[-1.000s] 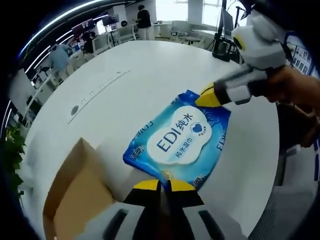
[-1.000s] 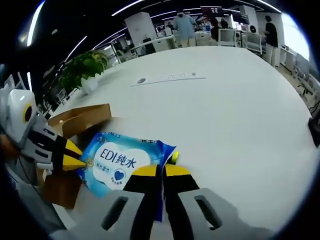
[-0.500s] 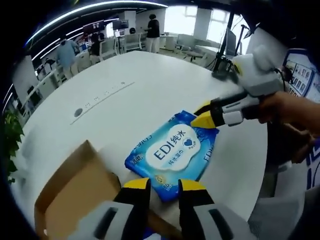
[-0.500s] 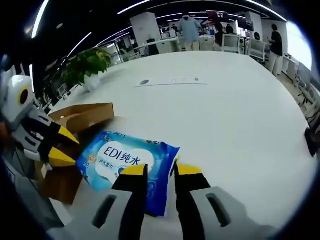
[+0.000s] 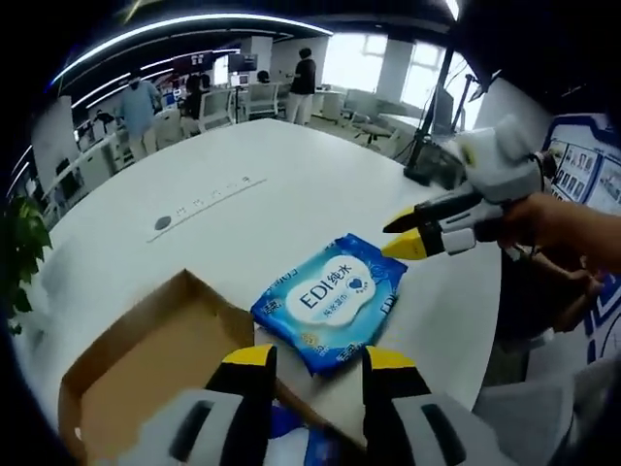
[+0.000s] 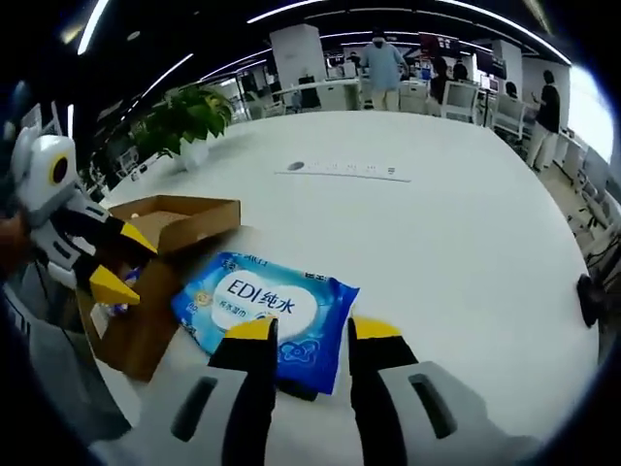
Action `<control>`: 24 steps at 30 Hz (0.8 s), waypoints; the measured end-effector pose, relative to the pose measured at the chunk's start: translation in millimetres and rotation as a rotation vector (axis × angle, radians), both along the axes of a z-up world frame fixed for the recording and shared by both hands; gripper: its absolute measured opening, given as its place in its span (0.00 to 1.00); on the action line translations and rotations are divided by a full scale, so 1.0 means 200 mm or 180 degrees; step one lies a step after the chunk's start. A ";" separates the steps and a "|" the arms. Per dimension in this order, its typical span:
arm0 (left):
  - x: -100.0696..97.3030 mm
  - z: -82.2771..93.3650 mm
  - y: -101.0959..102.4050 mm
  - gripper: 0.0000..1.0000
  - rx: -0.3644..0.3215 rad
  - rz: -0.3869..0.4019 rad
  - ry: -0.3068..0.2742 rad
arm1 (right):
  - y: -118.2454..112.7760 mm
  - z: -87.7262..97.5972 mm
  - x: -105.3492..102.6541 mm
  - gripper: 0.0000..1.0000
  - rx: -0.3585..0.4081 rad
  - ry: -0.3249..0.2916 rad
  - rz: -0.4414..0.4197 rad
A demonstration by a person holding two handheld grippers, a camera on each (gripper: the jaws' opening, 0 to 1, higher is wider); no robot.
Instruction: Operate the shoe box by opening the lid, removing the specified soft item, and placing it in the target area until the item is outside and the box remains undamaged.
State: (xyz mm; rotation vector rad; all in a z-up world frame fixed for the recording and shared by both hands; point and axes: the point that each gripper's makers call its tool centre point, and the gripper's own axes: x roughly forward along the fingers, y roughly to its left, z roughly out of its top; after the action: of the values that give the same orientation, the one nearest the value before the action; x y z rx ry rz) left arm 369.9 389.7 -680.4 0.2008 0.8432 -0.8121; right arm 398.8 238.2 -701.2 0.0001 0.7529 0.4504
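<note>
Placement step complete: wipes pack (image 5: pixel 333 300) lies on table (image 5: pixel 291 165) beside open box (image 5: pixel 146 364). Left gripper (image 5: pixel 315 357) and right gripper (image 6: pixel 312 330) jaws apart, empty; next, withdraw.

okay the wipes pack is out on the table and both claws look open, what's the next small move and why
Probably just back both claws away. The wipes pack lies flat on the table beside the open box, free of the left claw and right claw, both open, so nothing is left to carry.

Grey claw (image 5: pixel 315 374), black jaws, yellow tips
</note>
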 end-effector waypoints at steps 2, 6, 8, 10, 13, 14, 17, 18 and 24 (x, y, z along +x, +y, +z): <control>-0.01 0.01 0.03 0.37 -0.0017 0.0008 -0.0009 | 0.02 0.04 -0.02 0.28 0.0003 -0.0023 0.0025; -0.03 0.03 0.09 0.38 -0.0046 0.0039 -0.0022 | 0.07 0.09 -0.05 0.28 0.0002 -0.0066 0.0097; -0.04 0.04 0.11 0.38 -0.0049 0.0055 -0.0020 | 0.10 0.11 -0.07 0.28 0.0002 -0.0082 0.0141; -0.05 0.04 0.14 0.38 -0.0050 0.0070 -0.0024 | 0.12 0.13 -0.09 0.29 -0.0005 -0.0097 0.0175; -0.06 0.04 0.19 0.38 -0.0053 0.0089 -0.0037 | 0.17 0.15 -0.10 0.29 -0.0012 -0.0117 0.0248; -0.07 0.04 0.21 0.38 -0.0049 0.0089 -0.0036 | 0.18 0.15 -0.11 0.29 -0.0022 -0.0123 0.0270; -0.09 0.04 0.25 0.38 -0.0027 0.0088 -0.0039 | 0.24 0.19 -0.13 0.29 -0.0024 -0.0146 0.0345; -0.09 0.04 0.27 0.38 -0.0022 0.0087 -0.0035 | 0.26 0.19 -0.13 0.29 -0.0027 -0.0151 0.0368; -0.13 0.05 0.34 0.38 -0.0015 0.0055 -0.0028 | 0.37 0.22 -0.16 0.29 -0.0062 -0.0151 0.0567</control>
State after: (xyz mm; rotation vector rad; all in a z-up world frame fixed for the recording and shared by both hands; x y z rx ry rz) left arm 344.4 457.0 -671.0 0.1926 0.8338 -0.7965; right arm 367.5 312.8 -657.7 -0.0961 0.7134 0.6108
